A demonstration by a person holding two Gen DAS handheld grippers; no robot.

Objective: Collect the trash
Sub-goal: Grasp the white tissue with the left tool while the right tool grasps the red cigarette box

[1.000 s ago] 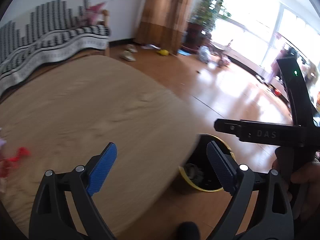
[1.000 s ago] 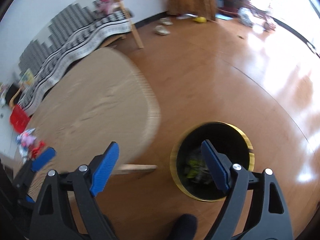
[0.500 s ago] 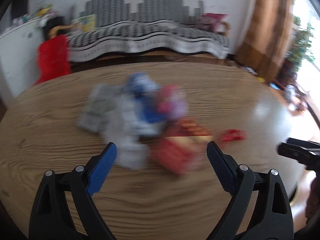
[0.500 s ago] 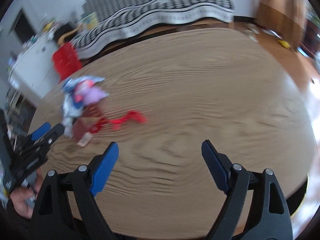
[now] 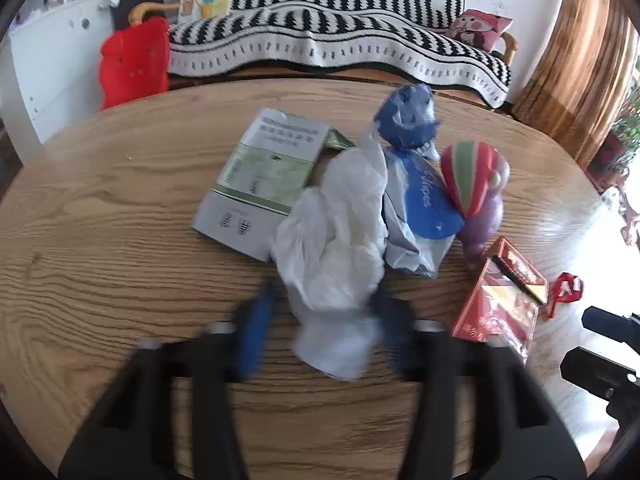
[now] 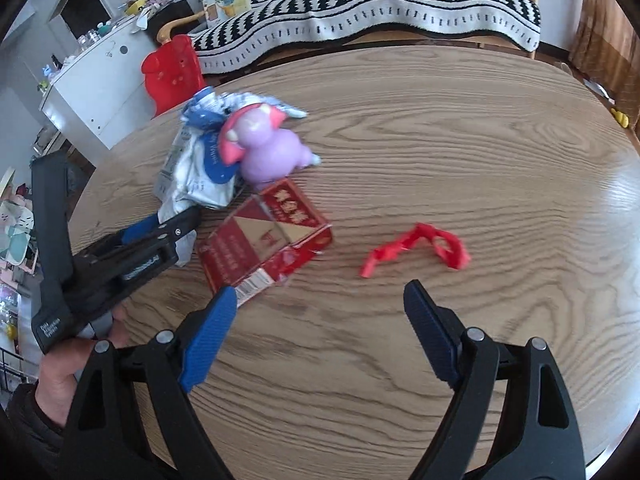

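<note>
Left gripper (image 5: 320,332) jaws closing, blurred, around the near end of the crumpled white plastic bag (image 5: 336,240); bag sits between the blue pads, can't tell if they press it yet. Right gripper (image 6: 316,328) jaws wide apart, nothing between them, hanging over bare table (image 6: 480,140) with the red wrapper scrap (image 6: 416,246) just ahead and the red carton (image 6: 264,236) to its left. Rest of the pile on the table: green-white box (image 5: 264,176) under the bag's far side, blue wipes pack (image 5: 420,192) touching the bag, purple toy (image 6: 268,152) beside that. To do this well, I'd say finish the squeeze low on the bag's bunched part so thin film doesn't slip out, lift straight up to peel it off the wipes pack and box without dragging them. Likely risk: pinching only a loose fold. Right side probably should drop onto the red scrap, pads straddling its middle.
</note>
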